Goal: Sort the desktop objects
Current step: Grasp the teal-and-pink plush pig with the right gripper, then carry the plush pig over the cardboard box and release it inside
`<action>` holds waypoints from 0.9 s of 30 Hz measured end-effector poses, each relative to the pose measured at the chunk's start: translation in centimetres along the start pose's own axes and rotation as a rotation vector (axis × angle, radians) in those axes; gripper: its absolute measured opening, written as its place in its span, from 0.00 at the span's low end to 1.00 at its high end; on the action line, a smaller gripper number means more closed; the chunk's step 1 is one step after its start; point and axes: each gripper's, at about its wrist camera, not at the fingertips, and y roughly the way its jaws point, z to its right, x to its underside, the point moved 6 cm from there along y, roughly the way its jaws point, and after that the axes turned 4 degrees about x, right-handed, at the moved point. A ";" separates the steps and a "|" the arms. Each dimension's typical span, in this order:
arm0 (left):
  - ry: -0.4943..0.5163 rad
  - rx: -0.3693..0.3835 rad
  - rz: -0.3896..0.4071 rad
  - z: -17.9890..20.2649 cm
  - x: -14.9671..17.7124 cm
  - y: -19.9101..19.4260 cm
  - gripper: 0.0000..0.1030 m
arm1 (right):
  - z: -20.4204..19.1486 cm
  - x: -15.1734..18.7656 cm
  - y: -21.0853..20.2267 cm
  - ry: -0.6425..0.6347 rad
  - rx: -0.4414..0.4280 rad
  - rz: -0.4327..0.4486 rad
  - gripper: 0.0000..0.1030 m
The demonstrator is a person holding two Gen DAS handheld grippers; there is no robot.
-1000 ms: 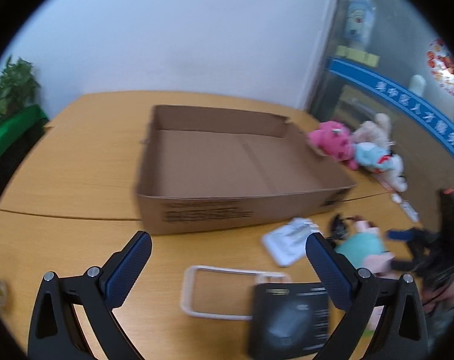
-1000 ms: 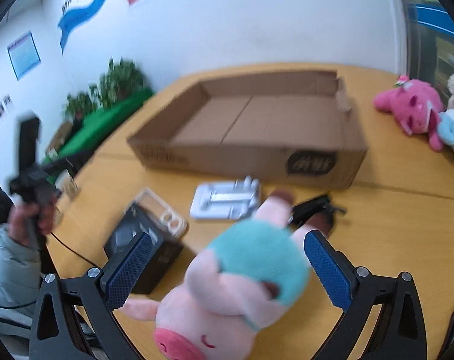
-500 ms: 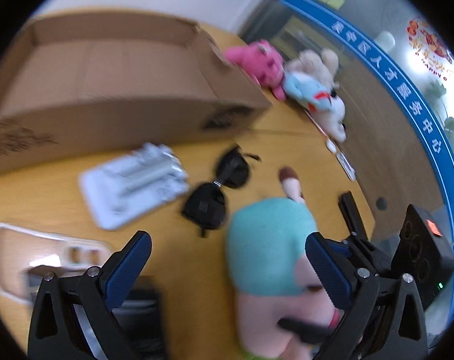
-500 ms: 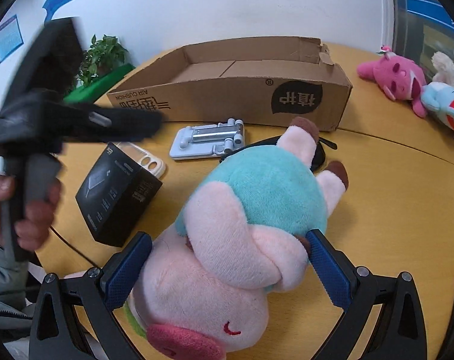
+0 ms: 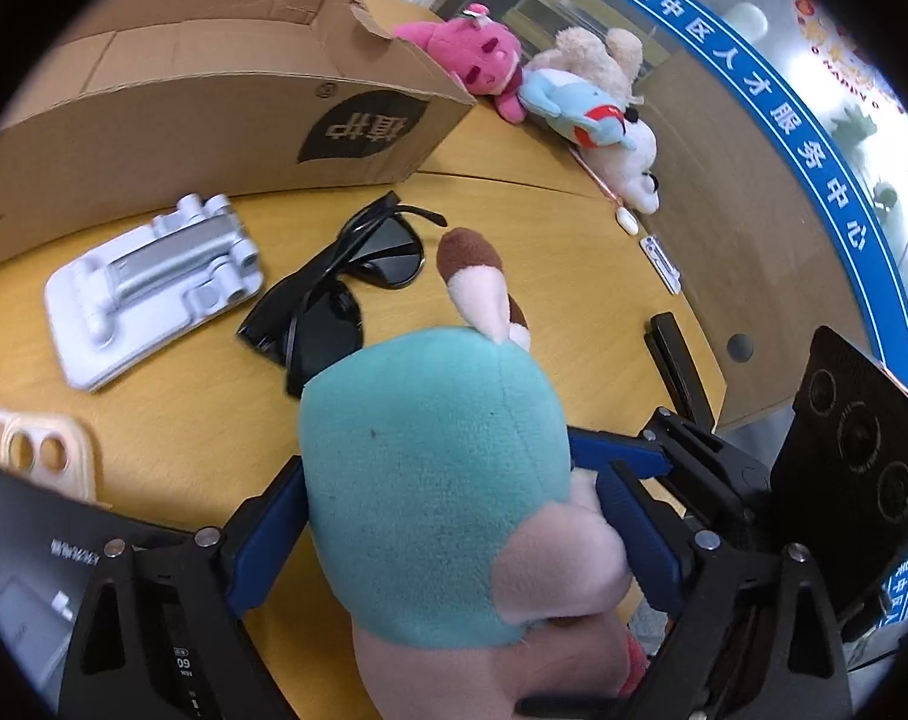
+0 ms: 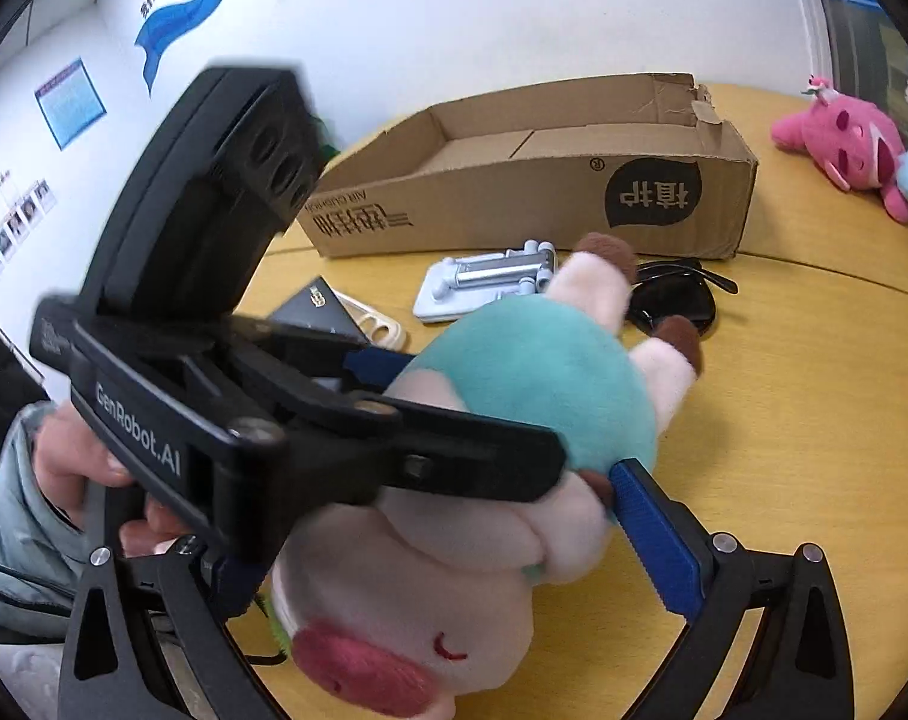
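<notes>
Teal-and-pink plush pig (image 5: pixel 435 480) lay on the table between both claws, feet toward the cardboard box (image 6: pixel 514 192); left gripper (image 5: pixel 447 534) and right gripper (image 6: pixel 454 546) both pinched its body.

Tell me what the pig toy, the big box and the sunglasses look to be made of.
Pig toy: soft plush, matte and fuzzy; the nap shows, and it dents between the tool pads.
Big box: brown corrugated cardboard, judging by its torn edge, creased flaps and printed side.
Sunglasses: probably glossy black plastic, with dark lenses that reflect light.
</notes>
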 end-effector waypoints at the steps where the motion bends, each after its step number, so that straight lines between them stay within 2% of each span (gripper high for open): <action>1: -0.009 -0.002 0.008 -0.1 0.3 -0.3 0.91 | -0.1 0.1 -0.1 -0.003 0.001 -0.004 0.99; 6: -0.044 0.011 0.046 0.0 0.6 -0.6 0.90 | -0.7 1.3 0.4 0.025 -0.027 -0.037 0.99; 9: -0.051 0.022 0.051 -0.1 0.5 -0.7 0.86 | -0.4 1.9 1.4 0.096 -0.101 -0.052 0.99; 11: -0.061 0.032 0.049 -0.2 0.4 -0.6 0.83 | -0.3 2.0 1.8 0.131 -0.145 -0.051 0.95; 16: -0.065 0.106 0.066 -0.1 0.4 -1.7 0.80 | -1.1 1.7 1.1 0.098 -0.132 -0.030 0.86; 19: -0.030 0.116 0.134 0.9 -0.6 -4.0 0.80 | -2.1 0.3 -0.2 0.061 -0.120 0.008 0.84; 22: 0.037 0.116 0.237 2.7 -2.6 -7.9 0.80 | -3.7 -2.3 -2.2 0.002 -0.109 0.071 0.84; 27: 0.176 0.075 0.404 5.8 -7.4 -15.3 0.80 | -7.0 -9.4 -6.3 -0.136 -0.080 0.228 0.84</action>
